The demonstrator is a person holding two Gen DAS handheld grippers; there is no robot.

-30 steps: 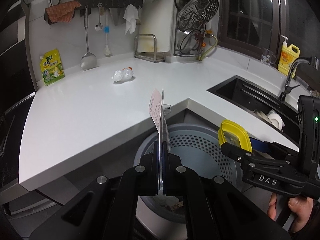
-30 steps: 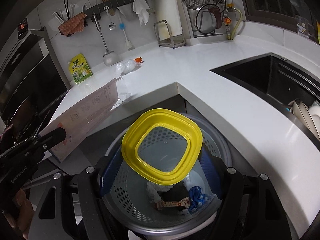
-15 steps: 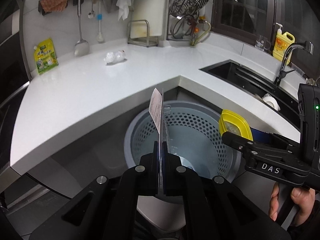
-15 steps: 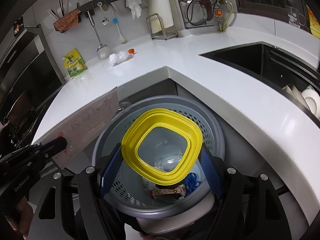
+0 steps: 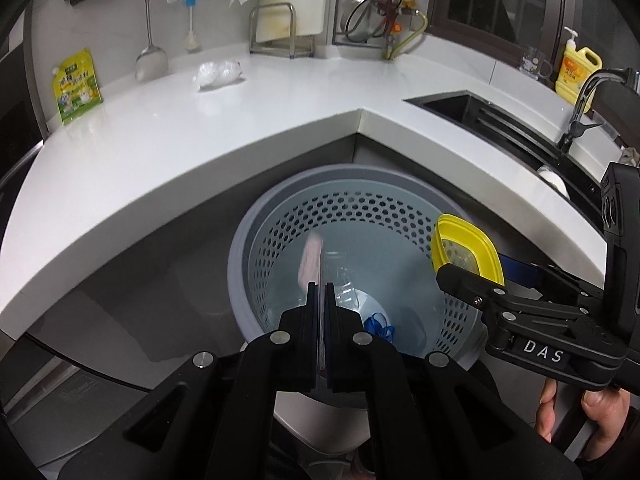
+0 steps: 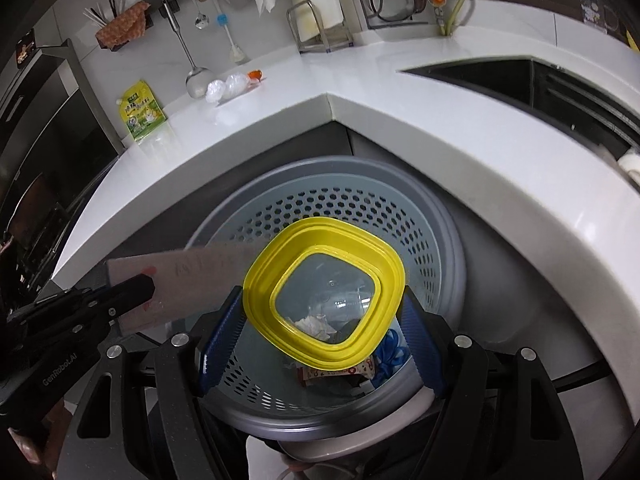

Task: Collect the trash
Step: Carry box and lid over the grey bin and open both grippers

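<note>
My left gripper point(image 5: 319, 292) is shut on a flat clear plastic package with a pinkish paper card point(image 5: 310, 260), held edge-on over the mouth of the grey perforated trash bin point(image 5: 256, 248). The card also shows in the right wrist view point(image 6: 192, 276). My right gripper point(image 6: 324, 312) is shut on a yellow-rimmed clear lid point(image 6: 324, 256), held over the bin point(image 6: 448, 248); the lid also shows in the left wrist view point(image 5: 466, 248). Wrappers and a blue scrap point(image 6: 384, 354) lie at the bin's bottom.
A white corner countertop point(image 5: 160, 136) wraps behind the bin. On it lie a crumpled clear plastic bottle point(image 5: 218, 74) and a yellow-green pouch point(image 5: 76, 86). A black sink point(image 5: 500, 120) with a tap and a yellow soap bottle point(image 5: 576, 74) is at the right.
Both grippers have moved forward and down over the bin. The card in my left gripper now hangs inside the bin's mouth. The lid stays in my right gripper.
</note>
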